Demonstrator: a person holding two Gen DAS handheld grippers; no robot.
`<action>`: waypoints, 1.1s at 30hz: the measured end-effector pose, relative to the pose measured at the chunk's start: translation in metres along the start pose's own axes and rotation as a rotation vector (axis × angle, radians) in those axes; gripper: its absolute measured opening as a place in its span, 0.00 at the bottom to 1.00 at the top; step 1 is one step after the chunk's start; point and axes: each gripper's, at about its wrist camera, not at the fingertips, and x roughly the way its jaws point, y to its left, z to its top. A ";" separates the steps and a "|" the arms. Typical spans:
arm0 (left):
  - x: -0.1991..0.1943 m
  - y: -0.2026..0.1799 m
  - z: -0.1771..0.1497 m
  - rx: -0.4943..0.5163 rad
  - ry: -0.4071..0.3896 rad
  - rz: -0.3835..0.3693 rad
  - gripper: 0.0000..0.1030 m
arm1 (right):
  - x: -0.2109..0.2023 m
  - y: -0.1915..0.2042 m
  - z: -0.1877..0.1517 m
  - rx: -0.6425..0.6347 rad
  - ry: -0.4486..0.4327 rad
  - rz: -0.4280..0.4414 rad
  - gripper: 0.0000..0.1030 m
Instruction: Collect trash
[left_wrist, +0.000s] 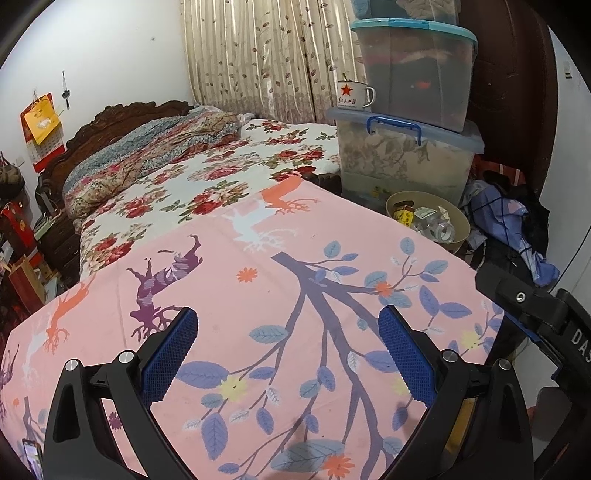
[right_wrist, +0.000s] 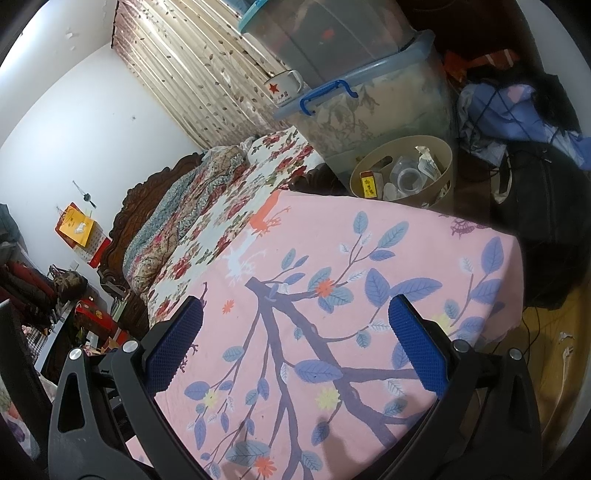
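Note:
A tan round bin (left_wrist: 460, 225) (right_wrist: 447, 162) stands past the far right corner of the pink cloth-covered table (left_wrist: 295, 295) (right_wrist: 332, 295). It holds a clear plastic bottle (left_wrist: 441, 230) (right_wrist: 408, 179), a yellow-labelled jar (left_wrist: 402, 214) (right_wrist: 369, 184) and crumpled wrappers. My left gripper (left_wrist: 288, 325) hovers open over the table with nothing between its blue pads. My right gripper (right_wrist: 295, 314) is open and empty too, above the table's right side. The right gripper's body (left_wrist: 535, 314) shows at the right edge of the left wrist view.
Stacked clear storage boxes (left_wrist: 406, 155) (right_wrist: 369, 110) with a white star mug (left_wrist: 354, 95) (right_wrist: 282, 88) stand behind the bin. A bed with floral bedding (left_wrist: 207, 173) (right_wrist: 229, 206) lies beyond the table. Clothes and a dark bag (left_wrist: 517, 221) (right_wrist: 535, 184) pile at right.

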 end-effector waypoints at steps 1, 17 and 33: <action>0.001 0.001 0.000 -0.002 0.002 0.001 0.92 | 0.000 0.000 0.000 0.000 0.000 0.000 0.97; 0.008 0.005 -0.002 -0.022 0.054 0.008 0.92 | 0.003 0.003 0.006 -0.013 0.010 0.005 0.97; 0.014 0.007 -0.003 -0.030 0.081 0.000 0.92 | 0.006 0.006 0.009 -0.023 0.018 0.011 0.97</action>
